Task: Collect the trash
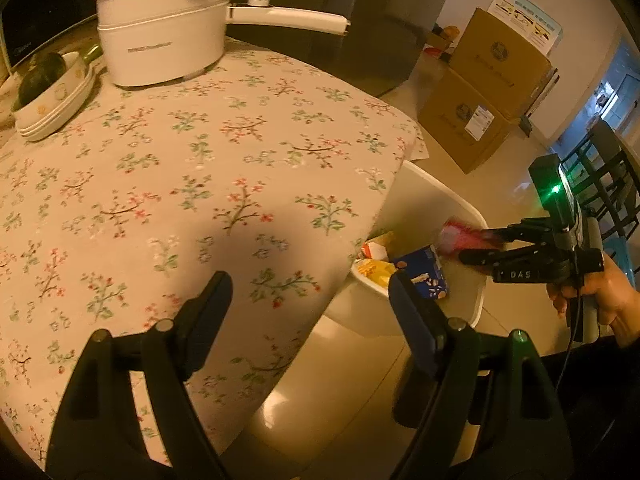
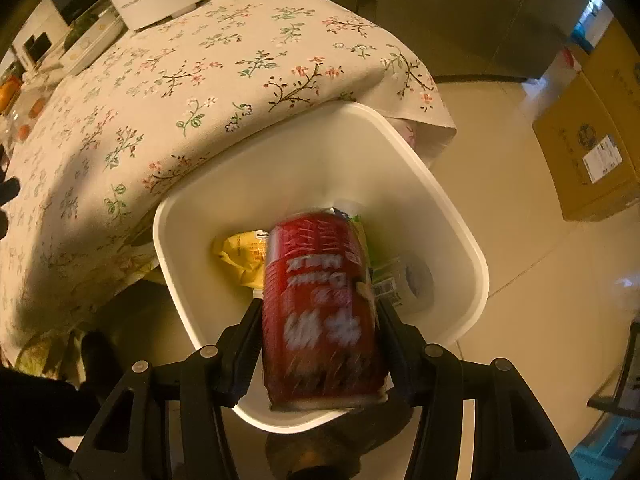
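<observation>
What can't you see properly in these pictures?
- Red can in the right hand-held gripper: lettering blurred by motion, right wrist view.
- White bin: the can hides part of the trash inside.
- Dark thing in the dishes: cut off by the fisheye edge, left wrist view.

Red can (image 2: 320, 312) with white lettering, blurred, lying lengthwise over near rim of white bin (image 2: 452, 216). Bin open-topped, rounded-square, on floor just beside table edge. Inside: yellow wrapper (image 2: 240, 252) left, blue carton (image 1: 426, 270), pale roll (image 2: 416, 280) right.
</observation>
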A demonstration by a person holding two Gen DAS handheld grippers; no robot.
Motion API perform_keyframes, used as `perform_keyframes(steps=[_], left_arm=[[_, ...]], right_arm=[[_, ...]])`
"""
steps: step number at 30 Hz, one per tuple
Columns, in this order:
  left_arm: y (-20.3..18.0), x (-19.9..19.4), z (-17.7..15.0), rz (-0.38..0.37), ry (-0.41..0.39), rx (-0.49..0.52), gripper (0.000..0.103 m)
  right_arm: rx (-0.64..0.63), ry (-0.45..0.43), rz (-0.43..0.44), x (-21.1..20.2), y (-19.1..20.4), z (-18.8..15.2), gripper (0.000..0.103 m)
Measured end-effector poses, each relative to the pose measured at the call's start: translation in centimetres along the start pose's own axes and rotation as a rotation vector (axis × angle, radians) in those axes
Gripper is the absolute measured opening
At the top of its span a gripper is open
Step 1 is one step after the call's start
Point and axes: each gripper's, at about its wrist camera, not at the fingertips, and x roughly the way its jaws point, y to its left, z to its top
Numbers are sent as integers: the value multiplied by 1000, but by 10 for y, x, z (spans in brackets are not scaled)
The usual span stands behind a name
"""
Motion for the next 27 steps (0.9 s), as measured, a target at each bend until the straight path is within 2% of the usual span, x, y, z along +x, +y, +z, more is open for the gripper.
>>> perform_keyframes(steps=[4, 7, 10, 14, 16, 18, 20, 24, 26, 27], left_arm=[[8, -6, -4, 28, -6, -5, 82], [14, -11, -6, 49, -12, -15, 85], [18, -19, -9, 77, -32, -31, 92], [17, -34, -12, 128, -74, -39, 100], [13, -42, -14, 154, -97, -34, 102], [6, -52, -16, 166, -121, -29, 102], [0, -62, -19, 187, -151, -28, 102], [-7, -82, -27, 221, -197, -51, 102], [-7, -89, -31, 219, -217, -83, 102], [-7, -94, -34, 224, -226, -98, 102]], right_arm=[[44, -26, 18, -8, -3, 2, 70], [63, -50, 20, -17, -6, 4, 71], [58, -88, 7, -31, -3, 3, 71], [43, -169, 9, -58, 5, 1, 73], [42, -224, 8, -76, 12, -3, 78], [43, -284, 21, -96, 19, -9, 81], [42, -335, 28, -112, 28, -14, 89], [35, -443, 21, -144, 46, -27, 91], [38, -499, 6, -157, 53, -36, 102], [38, -522, -2, -162, 57, -40, 103]])
